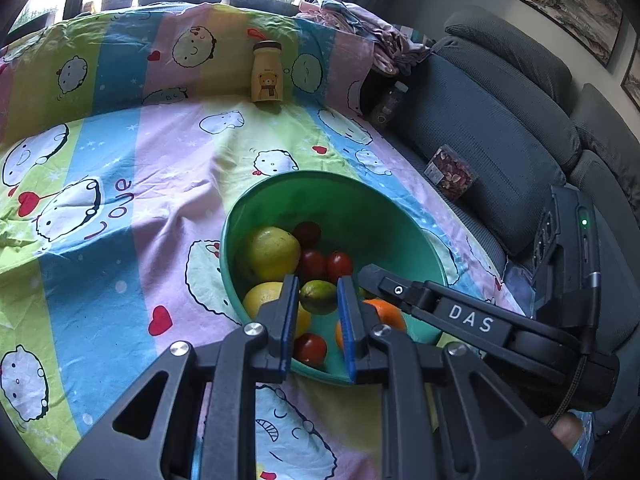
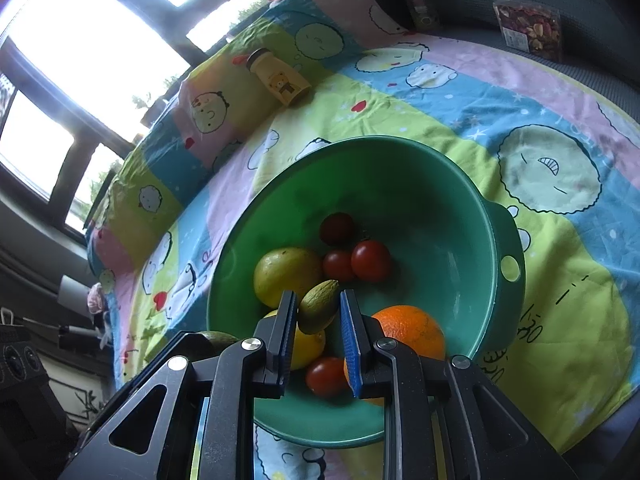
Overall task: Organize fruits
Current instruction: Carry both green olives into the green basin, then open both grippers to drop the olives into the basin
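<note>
Two grippers, your left (image 1: 318, 294) and right (image 2: 319, 306), hover fully closed and empty over the green bowl (image 2: 460, 200) of tomatoes (image 2: 370, 260), lemons (image 2: 286, 276) and an orange (image 2: 412, 330).

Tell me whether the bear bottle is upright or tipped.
Upright: the bear bottle stands on its base on the patterned sheet, dark cap on top.

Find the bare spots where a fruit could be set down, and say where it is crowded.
Free: the sheet left of the bowl, up to the bottle; and the bowl's far inner side behind the tomatoes. Crowded: the bowl's near half, with lemons, orange and both tongs above it.
</note>
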Tool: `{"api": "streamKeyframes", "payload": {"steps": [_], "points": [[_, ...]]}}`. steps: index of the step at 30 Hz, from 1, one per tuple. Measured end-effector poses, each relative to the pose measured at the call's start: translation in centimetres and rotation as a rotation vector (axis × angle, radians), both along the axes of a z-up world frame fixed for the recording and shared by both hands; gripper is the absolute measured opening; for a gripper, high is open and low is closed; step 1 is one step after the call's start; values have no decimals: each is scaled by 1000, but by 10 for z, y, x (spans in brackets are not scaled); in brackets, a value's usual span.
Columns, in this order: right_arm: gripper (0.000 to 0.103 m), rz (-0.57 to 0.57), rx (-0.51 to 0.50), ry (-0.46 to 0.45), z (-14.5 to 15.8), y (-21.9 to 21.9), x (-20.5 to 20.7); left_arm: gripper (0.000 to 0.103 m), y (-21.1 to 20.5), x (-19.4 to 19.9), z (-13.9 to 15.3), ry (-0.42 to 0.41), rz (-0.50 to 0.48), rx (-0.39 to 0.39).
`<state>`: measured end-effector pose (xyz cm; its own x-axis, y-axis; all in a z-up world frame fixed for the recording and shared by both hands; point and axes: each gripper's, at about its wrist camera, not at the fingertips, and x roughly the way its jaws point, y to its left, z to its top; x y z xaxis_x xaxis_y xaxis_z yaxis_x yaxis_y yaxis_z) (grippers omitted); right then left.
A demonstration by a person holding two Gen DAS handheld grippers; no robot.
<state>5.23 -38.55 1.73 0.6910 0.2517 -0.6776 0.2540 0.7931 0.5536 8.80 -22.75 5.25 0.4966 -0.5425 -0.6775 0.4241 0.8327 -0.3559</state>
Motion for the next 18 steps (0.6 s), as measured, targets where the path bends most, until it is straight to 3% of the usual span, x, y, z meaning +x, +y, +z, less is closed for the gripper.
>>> {"api": "streamKeyframes", "payload": {"steps": [3,5,7,11,18], "points": [[24,-8,-1,8,1,0,-2,27,0,-3,2,-17,-2,8],[33,-7,-3,5,3,1,-3,42,2,-6,5,-20,2,5],[40,0,-9,-3,6,3,-6,48,7,-10,9,-20,8,-6],[41,35,-15,-32,14,10,-15,59,26,-21,12,-14,44,12],[41,198,-12,-71,26,48,-34,66,93,-48,-4,71,180,71]]}}
